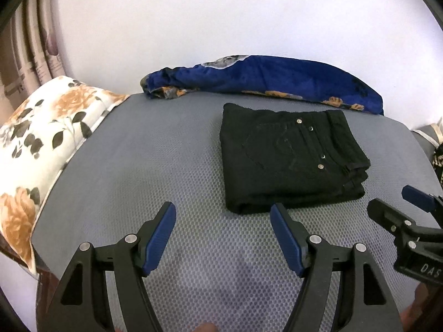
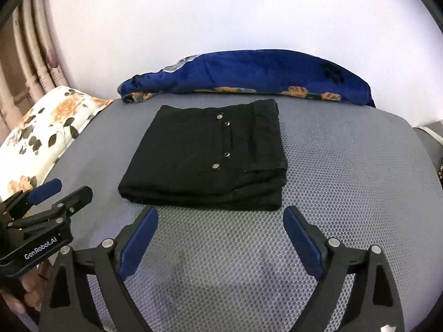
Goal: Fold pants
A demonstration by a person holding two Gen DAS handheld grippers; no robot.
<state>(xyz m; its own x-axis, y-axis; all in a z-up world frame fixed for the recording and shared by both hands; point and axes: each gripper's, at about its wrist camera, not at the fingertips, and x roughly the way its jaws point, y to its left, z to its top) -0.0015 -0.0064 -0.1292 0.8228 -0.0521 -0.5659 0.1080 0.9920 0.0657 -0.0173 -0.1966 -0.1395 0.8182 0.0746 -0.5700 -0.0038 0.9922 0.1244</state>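
A gray bed (image 1: pixel 166 152) with a bumpy cover sits by a white wall (image 1: pixel 221 13). The black pants (image 2: pixel 205 160) lie on it, folded into a neat square (four small metal buttons show on top). A blue blanket (image 2: pixel 249 74) is bunched up just behind them, and a flowery pillow (image 1: pixel 41 144) lies at the left side. The left gripper (image 1: pixel 223 213) is wide open and holds nothing. The right gripper (image 2: pixel 220 217) is wide open too, close to the pants but not touching.
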